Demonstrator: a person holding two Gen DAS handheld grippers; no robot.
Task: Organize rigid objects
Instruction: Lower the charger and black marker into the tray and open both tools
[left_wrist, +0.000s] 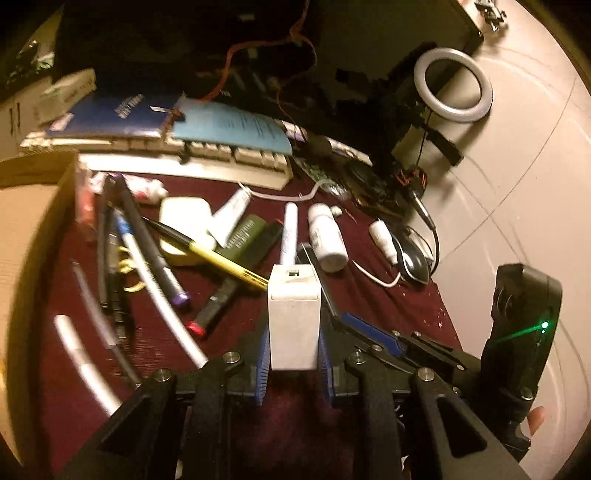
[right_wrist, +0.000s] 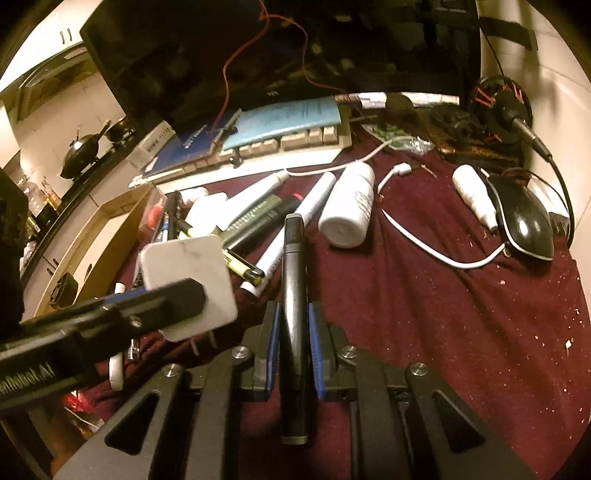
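My left gripper (left_wrist: 293, 343) is shut on a white power adapter (left_wrist: 293, 314) and holds it above the dark red cloth (left_wrist: 229, 350). The adapter also shows in the right wrist view (right_wrist: 192, 280), with its prongs pointing down. My right gripper (right_wrist: 293, 343) is shut on a black marker (right_wrist: 293, 314) that points forward. A pile of pens and markers (left_wrist: 155, 258) lies on the cloth at the left. A white bottle (right_wrist: 349, 206) and a white marker (right_wrist: 295, 221) lie ahead of the right gripper.
An open cardboard box (right_wrist: 96, 236) stands at the left edge of the cloth. A keyboard (right_wrist: 280, 144) with blue booklets on it lies at the back. A black mouse (right_wrist: 524, 221), a white cable (right_wrist: 417, 240) and a ring light (left_wrist: 452, 85) are to the right.
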